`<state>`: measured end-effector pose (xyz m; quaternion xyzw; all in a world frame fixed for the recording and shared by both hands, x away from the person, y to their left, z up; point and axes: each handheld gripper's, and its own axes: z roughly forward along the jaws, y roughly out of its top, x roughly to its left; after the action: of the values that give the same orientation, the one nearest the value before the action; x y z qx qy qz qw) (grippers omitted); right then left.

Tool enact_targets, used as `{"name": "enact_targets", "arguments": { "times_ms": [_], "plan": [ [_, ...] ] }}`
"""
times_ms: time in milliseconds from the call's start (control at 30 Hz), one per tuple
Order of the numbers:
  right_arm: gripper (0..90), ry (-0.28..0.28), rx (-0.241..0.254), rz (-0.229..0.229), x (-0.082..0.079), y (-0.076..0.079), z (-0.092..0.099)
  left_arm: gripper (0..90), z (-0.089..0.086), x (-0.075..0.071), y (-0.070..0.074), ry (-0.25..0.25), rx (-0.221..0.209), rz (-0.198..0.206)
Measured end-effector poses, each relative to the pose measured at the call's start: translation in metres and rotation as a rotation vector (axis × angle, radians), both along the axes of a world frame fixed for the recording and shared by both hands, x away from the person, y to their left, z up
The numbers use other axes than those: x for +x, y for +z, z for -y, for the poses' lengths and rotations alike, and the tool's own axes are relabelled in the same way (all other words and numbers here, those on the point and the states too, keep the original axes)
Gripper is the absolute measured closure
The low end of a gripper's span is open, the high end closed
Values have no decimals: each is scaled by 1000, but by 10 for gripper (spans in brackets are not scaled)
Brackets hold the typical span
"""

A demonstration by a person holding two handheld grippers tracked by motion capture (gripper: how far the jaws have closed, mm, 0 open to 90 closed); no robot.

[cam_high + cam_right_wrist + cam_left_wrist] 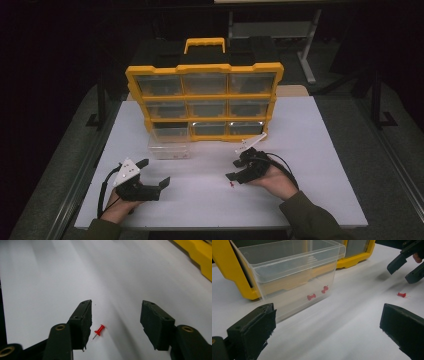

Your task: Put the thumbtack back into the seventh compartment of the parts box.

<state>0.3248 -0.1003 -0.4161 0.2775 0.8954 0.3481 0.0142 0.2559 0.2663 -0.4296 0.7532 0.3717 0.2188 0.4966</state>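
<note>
A red pushpin [232,184] [99,330] lies on the white table [210,200]. My right gripper [235,170] [116,307] hangs just over it, open, and the pin sits between the jaws, close to the left one in the right gripper view, with no pad touching it. My left gripper [153,172] [328,312] is open and holds nothing. It points at a clear plastic drawer [170,145] [294,272] standing on the table. Two red pushpins [311,297] [324,289] lie inside the drawer. The left gripper view also catches the loose pushpin [402,294] and the right gripper [405,270].
A yellow organizer [205,97] with clear drawers stands upright at the back of the table, its bottom-left slot vacant behind the pulled-out drawer. The table's front edge runs just below both hands. Dark floor and table legs surround it.
</note>
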Motion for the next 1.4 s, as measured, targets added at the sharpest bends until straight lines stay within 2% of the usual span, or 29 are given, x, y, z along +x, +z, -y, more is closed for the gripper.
{"name": "enact_targets", "arguments": {
  "times_ms": [333, 367, 633, 667, 700, 833, 967, 1033, 1133, 1400],
  "plan": [
    [556, 14, -9, -36, -8, -4, -5, 0, 0, 0, 0, -2, 0, 4],
    [568, 19, -23, -23, -8, -5, -5, 0, 0, 0, 0, 1, -3, 1],
    [648, 37, -43, -42, -10, -12, -8, 0, 0, 0, 0, 2, -4, 0],
    [654, 36, -37, -54, -11, -12, -10, 0, 0, 0, 0, 2, -4, 0],
    [661, 46, -51, -40, -10, -14, -9, 0, 0, 0, 0, 3, -7, 0],
    [689, 48, -64, -57, -10, -16, -11, 0, 0, 0, 0, 2, -3, 2],
    [715, 70, -89, -42, -10, -20, -13, 0, 0, 0, 0, 1, 0, 2],
    [726, 62, -91, -55, -12, -19, -14, 0, 0, 0, 0, 2, 0, 1],
    [752, 74, -100, -32, -12, -20, -13, 0, 0, 0, 0, 2, -1, 1],
    [813, 67, -112, -26, -12, -20, -13, 0, 0, 0, 0, 2, 0, -1]
  ]
}}
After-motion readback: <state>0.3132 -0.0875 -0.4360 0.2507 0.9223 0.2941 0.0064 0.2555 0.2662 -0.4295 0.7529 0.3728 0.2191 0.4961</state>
